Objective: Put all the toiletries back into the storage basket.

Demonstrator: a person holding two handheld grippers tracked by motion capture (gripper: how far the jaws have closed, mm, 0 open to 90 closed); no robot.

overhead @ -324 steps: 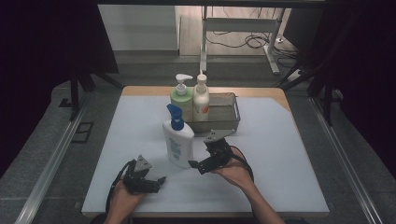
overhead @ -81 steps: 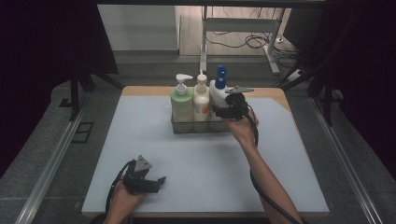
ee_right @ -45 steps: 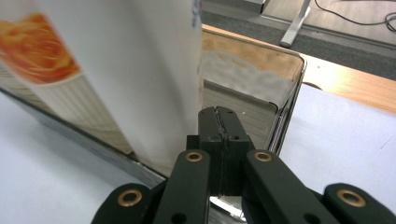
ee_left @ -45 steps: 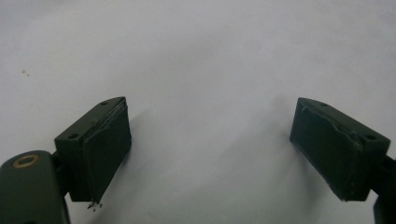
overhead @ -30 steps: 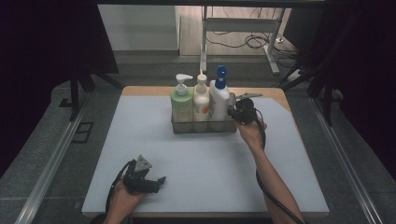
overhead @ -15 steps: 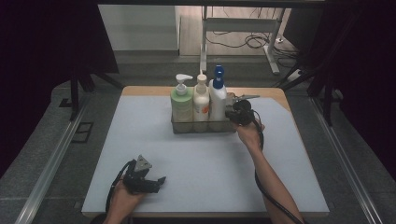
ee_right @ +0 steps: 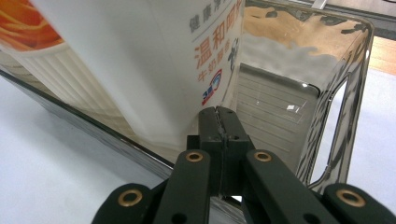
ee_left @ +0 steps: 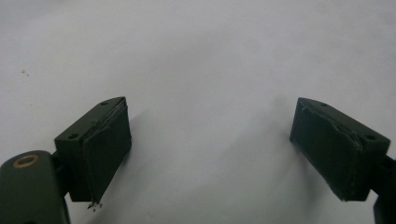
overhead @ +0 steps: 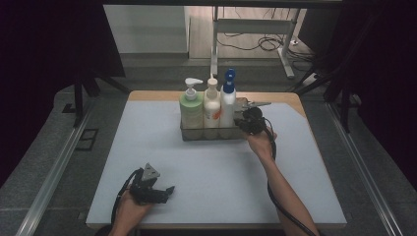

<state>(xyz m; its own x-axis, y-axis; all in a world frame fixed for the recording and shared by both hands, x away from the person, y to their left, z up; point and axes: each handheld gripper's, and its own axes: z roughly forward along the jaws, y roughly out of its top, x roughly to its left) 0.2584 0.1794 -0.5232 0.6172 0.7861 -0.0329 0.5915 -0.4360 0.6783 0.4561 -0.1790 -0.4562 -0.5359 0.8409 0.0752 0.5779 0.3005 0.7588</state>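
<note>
A metal wire basket (overhead: 206,135) at the table's far middle holds three upright bottles: a green pump bottle (overhead: 191,109), a white one with an orange label (overhead: 212,105) and a white one with a blue cap (overhead: 227,101). My right gripper (overhead: 244,123) is at the basket's right end, just beside the blue-capped bottle. In the right gripper view its jaws (ee_right: 223,116) are shut pad to pad, with the tips over the basket rim (ee_right: 345,93) and close to the white bottle (ee_right: 140,60). My left gripper (overhead: 169,191) rests near the front edge, open (ee_left: 210,149) over bare table.
The white table top (overhead: 147,147) ends in a wooden strip (overhead: 147,96) at the back. Metal rails (overhead: 59,167) run along both sides. The right half of the basket (ee_right: 275,116) has no bottle in it.
My right gripper has edged slightly left and nearer, closer against the basket's right end. The bottles and the left gripper have stayed where they were.
</note>
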